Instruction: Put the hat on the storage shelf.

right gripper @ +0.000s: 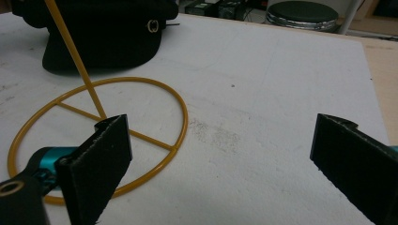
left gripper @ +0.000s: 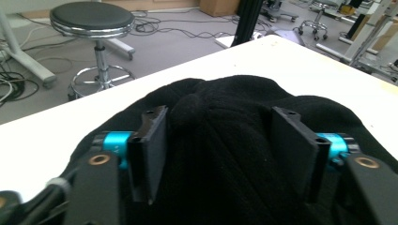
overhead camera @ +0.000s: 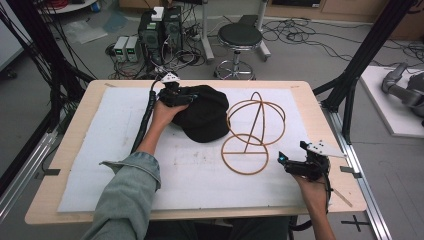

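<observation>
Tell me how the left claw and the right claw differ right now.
The left claw sits on the black hat, with hat fabric bulging between its jaws; the right claw has nothing between its jaws. The left claw's jaws stand narrower, the right claw's wide apart. The left claw is at the table's far side, the right claw near the stand's base ring. Both have black pads.

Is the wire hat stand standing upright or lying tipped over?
Upright: the wire hat stand rests its flat ring base on the white mat, its post rising to the hoops.
</observation>
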